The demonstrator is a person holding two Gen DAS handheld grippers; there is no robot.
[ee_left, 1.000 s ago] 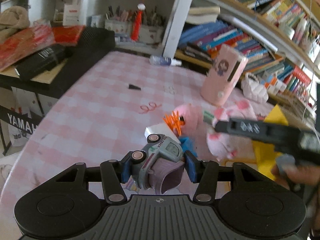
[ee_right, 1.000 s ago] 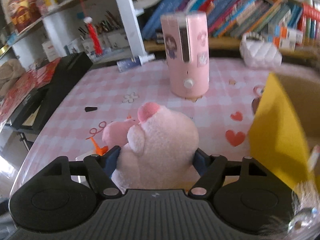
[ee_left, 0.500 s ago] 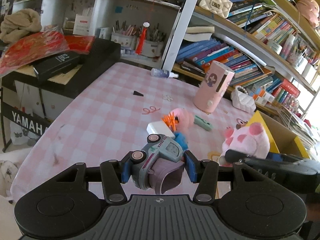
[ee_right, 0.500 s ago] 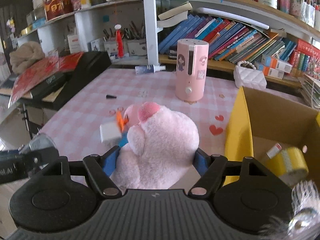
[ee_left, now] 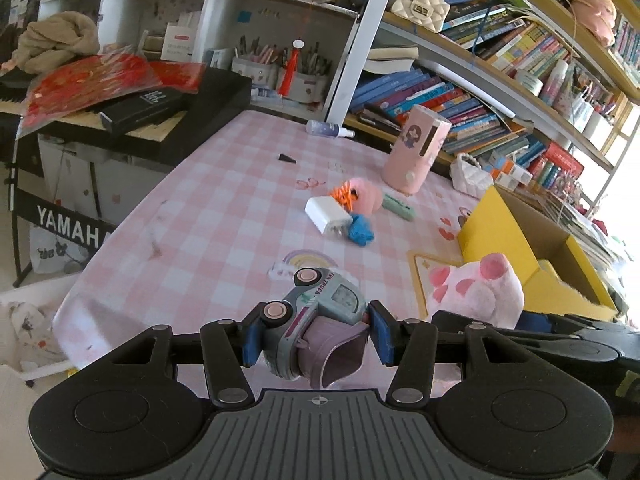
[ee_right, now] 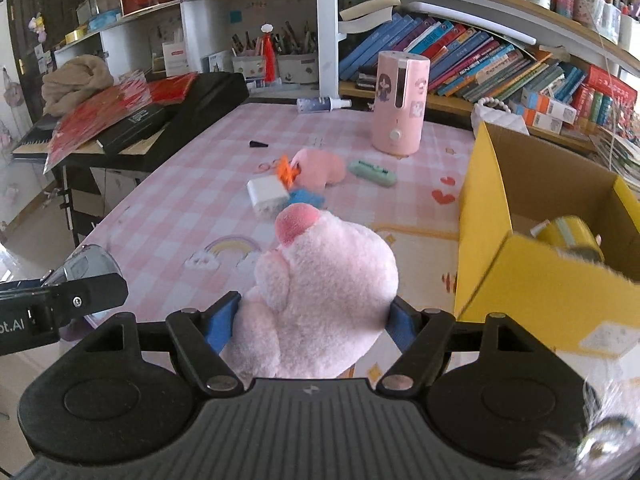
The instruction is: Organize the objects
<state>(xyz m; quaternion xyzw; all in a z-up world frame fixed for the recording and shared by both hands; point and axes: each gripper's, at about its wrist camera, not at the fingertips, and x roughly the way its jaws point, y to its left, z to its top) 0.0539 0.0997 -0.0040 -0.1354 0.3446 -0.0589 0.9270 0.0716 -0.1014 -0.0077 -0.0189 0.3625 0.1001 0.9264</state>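
My left gripper (ee_left: 316,334) is shut on a grey-blue toy truck (ee_left: 320,312) with a purple bucket, held above the near end of the pink checked table (ee_left: 208,216). A pink plush pig (ee_right: 320,292) fills my right gripper (ee_right: 316,320), which is shut on it; the same pig (ee_left: 476,288) shows to the right in the left wrist view. An open yellow cardboard box (ee_right: 532,280) stands right of the pig, with a roll of yellow tape (ee_right: 568,236) inside. Left on the table are a white charger (ee_right: 266,194), a small pink plush (ee_right: 320,166), a blue bit (ee_right: 306,198) and a green case (ee_right: 372,172).
A pink cylinder appliance (ee_right: 398,104) stands at the table's far side before a bookshelf (ee_right: 500,64). A spray bottle (ee_right: 322,104) and a small black piece (ee_right: 258,144) lie near it. A black keyboard (ee_left: 132,116) piled with red packets sits left of the table.
Both grippers have pulled back from the table's middle with their toys still held. The table objects look farther away, and the yellow box has come into view at the right.
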